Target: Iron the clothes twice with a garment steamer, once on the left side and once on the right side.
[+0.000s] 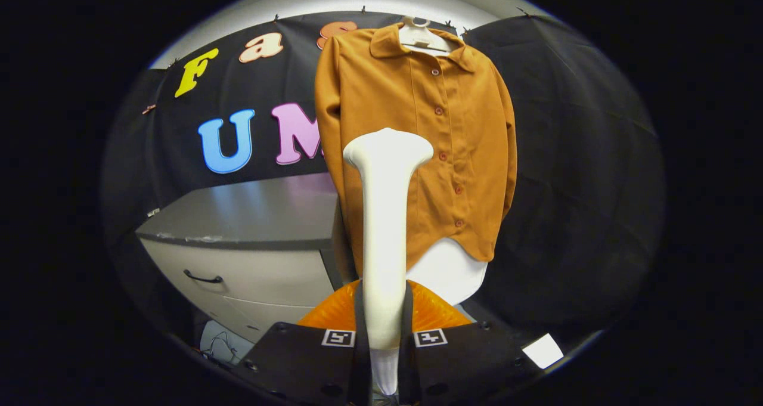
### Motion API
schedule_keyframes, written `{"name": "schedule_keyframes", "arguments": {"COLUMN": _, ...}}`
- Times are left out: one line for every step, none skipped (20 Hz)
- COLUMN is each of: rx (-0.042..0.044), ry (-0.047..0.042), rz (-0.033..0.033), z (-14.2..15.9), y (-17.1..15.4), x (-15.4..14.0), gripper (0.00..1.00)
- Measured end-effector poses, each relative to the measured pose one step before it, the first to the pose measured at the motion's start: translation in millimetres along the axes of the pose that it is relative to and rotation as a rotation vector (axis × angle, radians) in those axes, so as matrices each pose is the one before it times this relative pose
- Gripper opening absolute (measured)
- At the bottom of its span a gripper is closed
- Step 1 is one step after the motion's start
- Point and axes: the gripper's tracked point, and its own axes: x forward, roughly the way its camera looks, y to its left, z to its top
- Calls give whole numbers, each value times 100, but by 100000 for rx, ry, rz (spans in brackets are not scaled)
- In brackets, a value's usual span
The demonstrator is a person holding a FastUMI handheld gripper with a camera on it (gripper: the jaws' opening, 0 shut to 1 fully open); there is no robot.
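Observation:
A brown button-up shirt [417, 138] hangs on a white hanger [422, 38] in front of the black booth wall. My gripper [384, 322] is shut on the handle of a white garment steamer [384, 215]. The steamer stands upright between the fingers, and its wide head [388, 146] sits in front of the shirt's left half, at about mid-height. Whether the head touches the cloth I cannot tell. An orange part of the steamer's base [435, 310] shows just past the fingers.
A grey cabinet [250, 215] with a drawer and a dark handle [202, 278] stands to the left of the shirt. A white rounded object [453, 272] sits below the shirt's hem. Loose cables [223, 343] lie low at the left.

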Motion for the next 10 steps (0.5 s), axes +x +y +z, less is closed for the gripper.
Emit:
{"name": "schedule_keyframes", "arguments": {"rx": 58, "ry": -3322, "rz": 115, "z": 1539, "y": 29, "x": -500, "gripper": 21}}
{"name": "schedule_keyframes", "arguments": {"rx": 169, "ry": -3362, "rz": 168, "z": 1664, "y": -35, "x": -340, "gripper": 21}}
{"name": "schedule_keyframes", "arguments": {"rx": 174, "ry": -3566, "rz": 137, "z": 1789, "y": 41, "x": -316, "gripper": 21}}
{"name": "schedule_keyframes", "arguments": {"rx": -44, "ry": -3370, "rz": 125, "z": 1713, "y": -12, "x": -304, "gripper": 21}}
{"name": "schedule_keyframes", "arguments": {"rx": 9, "ry": -3439, "rz": 226, "z": 1791, "y": -29, "x": -264, "gripper": 21}}
{"name": "schedule_keyframes", "arguments": {"rx": 121, "ry": -3089, "rz": 375, "z": 1695, "y": 45, "x": -149, "gripper": 21}}
{"name": "schedule_keyframes", "arguments": {"rx": 268, "ry": -2714, "rz": 363, "z": 1696, "y": -22, "x": -152, "gripper": 21}}
{"name": "schedule_keyframes", "arguments": {"rx": 294, "ry": -2510, "rz": 394, "z": 1553, "y": -68, "x": -144, "gripper": 20}}
{"name": "schedule_keyframes", "arguments": {"rx": 178, "ry": -2147, "rz": 359, "z": 1353, "y": 46, "x": -81, "gripper": 20}}
{"name": "schedule_keyframes", "arguments": {"rx": -21, "ry": -1947, "rz": 359, "z": 1471, "y": -38, "x": 113, "gripper": 20}}
